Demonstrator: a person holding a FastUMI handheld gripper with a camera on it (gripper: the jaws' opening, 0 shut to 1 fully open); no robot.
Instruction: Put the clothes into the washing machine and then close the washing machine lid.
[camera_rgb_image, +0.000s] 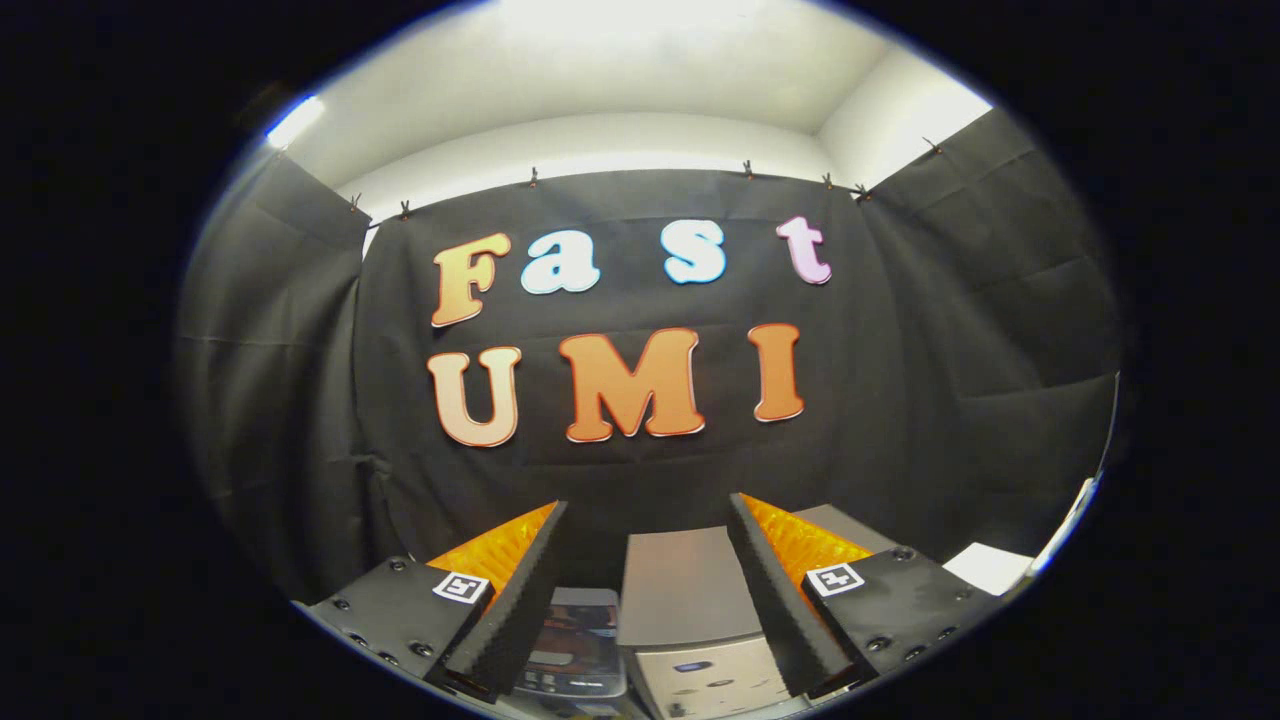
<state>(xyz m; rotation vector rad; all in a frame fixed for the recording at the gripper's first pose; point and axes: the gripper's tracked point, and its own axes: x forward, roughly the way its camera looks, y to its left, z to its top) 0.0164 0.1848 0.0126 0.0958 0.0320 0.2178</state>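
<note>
A: Where's your gripper (648, 525)?

B: Fingers spread apart, holding nothing, aimed at the booth wall.

A: And the washing machine (690, 610)?

B: Low between your fingers, its grey lid (672, 580) raised, front facing you; a dark item (580, 640) sits just beside it.

You get bright glare from the ceiling (620, 40) overhead, while the black cloth stays dim. Fisheye bending curves the edges strongly. The fingers (520, 590), spread apart, look slightly soft and shadowed below.
</note>
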